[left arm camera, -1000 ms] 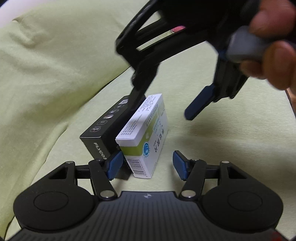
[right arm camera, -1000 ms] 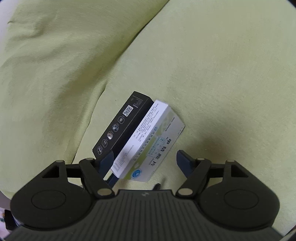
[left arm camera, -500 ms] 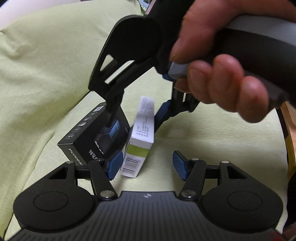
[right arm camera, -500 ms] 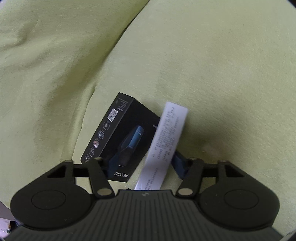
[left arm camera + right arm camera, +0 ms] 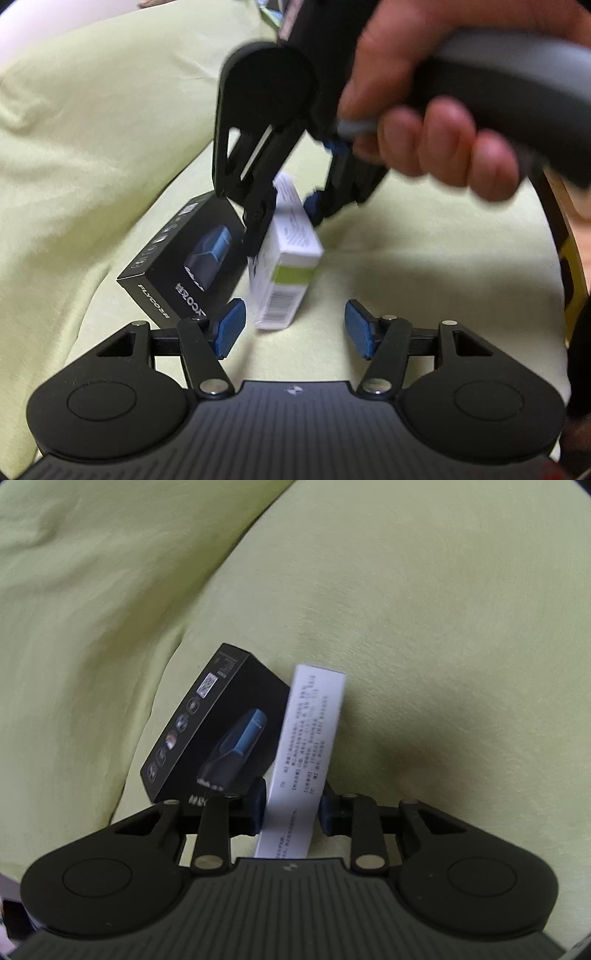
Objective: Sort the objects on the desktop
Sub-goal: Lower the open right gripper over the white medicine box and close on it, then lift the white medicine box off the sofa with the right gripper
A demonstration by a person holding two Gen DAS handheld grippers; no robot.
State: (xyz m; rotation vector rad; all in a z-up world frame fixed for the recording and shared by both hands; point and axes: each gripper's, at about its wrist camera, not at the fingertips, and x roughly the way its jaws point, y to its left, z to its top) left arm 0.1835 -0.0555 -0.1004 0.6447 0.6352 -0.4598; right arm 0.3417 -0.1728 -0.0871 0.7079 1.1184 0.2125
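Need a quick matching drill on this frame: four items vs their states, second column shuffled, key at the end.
Items:
1. white box
2. black box
3. left tool
4. right tool

States:
A. open, nothing between its fingers
B. lying on the green cushion, not gripped
C. shut on a box
D. standing on edge, clamped between blue pads

Pairs: 1-D, 2-B, 3-A, 4-C
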